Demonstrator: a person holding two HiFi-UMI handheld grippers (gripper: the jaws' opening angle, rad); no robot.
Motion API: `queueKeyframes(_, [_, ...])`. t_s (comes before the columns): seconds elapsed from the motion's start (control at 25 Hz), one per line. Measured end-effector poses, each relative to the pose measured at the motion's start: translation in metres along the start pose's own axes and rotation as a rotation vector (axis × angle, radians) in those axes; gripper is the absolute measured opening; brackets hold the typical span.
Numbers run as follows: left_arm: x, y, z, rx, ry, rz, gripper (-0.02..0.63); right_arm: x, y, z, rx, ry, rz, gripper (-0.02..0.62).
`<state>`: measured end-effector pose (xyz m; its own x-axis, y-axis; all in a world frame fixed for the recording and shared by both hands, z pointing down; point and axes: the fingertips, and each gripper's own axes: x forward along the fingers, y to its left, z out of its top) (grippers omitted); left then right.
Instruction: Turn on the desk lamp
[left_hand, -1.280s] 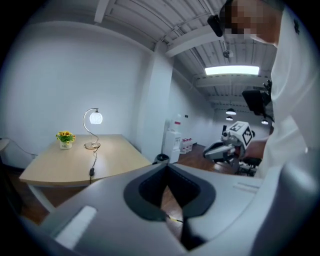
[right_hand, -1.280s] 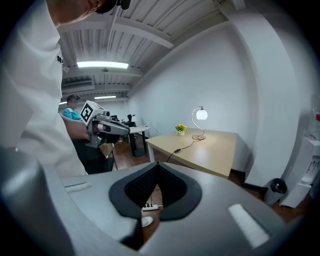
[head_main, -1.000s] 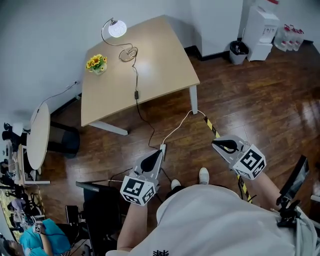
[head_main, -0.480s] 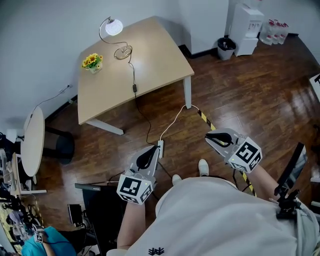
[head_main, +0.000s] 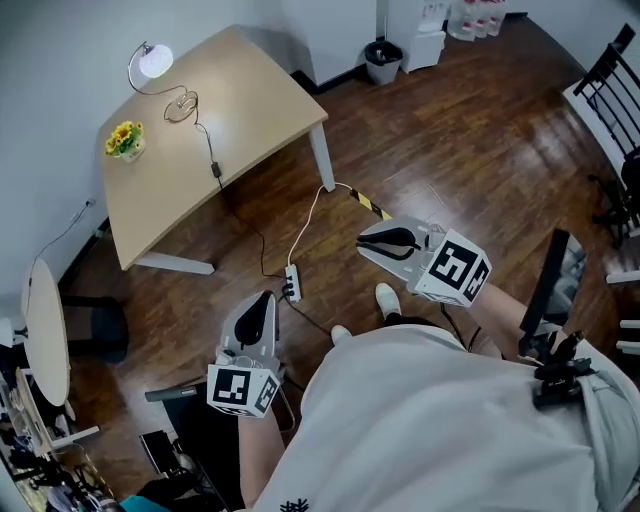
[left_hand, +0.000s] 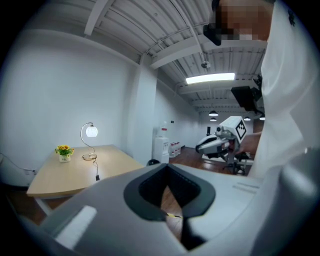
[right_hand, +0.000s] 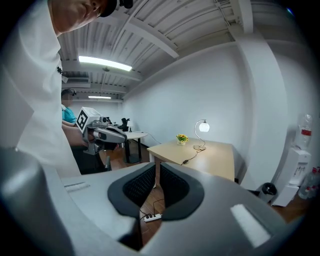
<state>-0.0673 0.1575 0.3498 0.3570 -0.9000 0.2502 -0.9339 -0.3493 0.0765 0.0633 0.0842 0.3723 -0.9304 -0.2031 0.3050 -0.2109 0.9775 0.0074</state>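
lamp lit, both grippers idle and far from the desk

the left gripper (left_hand: 168, 190) has its jaws drawn together with only a sliver of floor showing between the pads, and it grips nothing. the right gripper (right_hand: 156, 185) is the same: pads nearly meeting, nothing between them. both are held low in front of the person, over bare wood floor, with a power strip (head_main: 291, 283) lying on the floor between them and the desk (head_main: 240, 120).

the desk stands well apart from both grippers. the lamp (head_main: 153, 62) sits at its far corner by the wall, next to a small pot of flowers (head_main: 123, 138). its globe glows white in all three views. its cord (head_main: 205, 150) runs across the desktop through a small dark block, likely the switch (head_main: 213, 170), then drops off the edge toward the power strip.

judging by the glow, the switching step looks done and nothing is in hand. if more were wanted, the next move would call for walking up to the desk and bringing one closed gripper tip onto that inline block.
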Motion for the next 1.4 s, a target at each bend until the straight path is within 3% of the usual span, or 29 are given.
queueKeyframes(0.36, [-0.005,0.003,-0.006,0.007,0.023,-0.022,0.021,0.010,0.015,0.013,0.009,0.011,0.005,0.028])
queueKeyframes(0.92, [0.015,-0.001,-0.007,0.002,0.040,-0.076,0.021,0.013,0.012,0.007,0.001,0.036,-0.007,0.029])
queueKeyframes(1.4, [0.033,-0.011,-0.007,0.004,0.061,-0.076,0.021,0.006,-0.004,-0.001,0.007,0.043,-0.002,0.029])
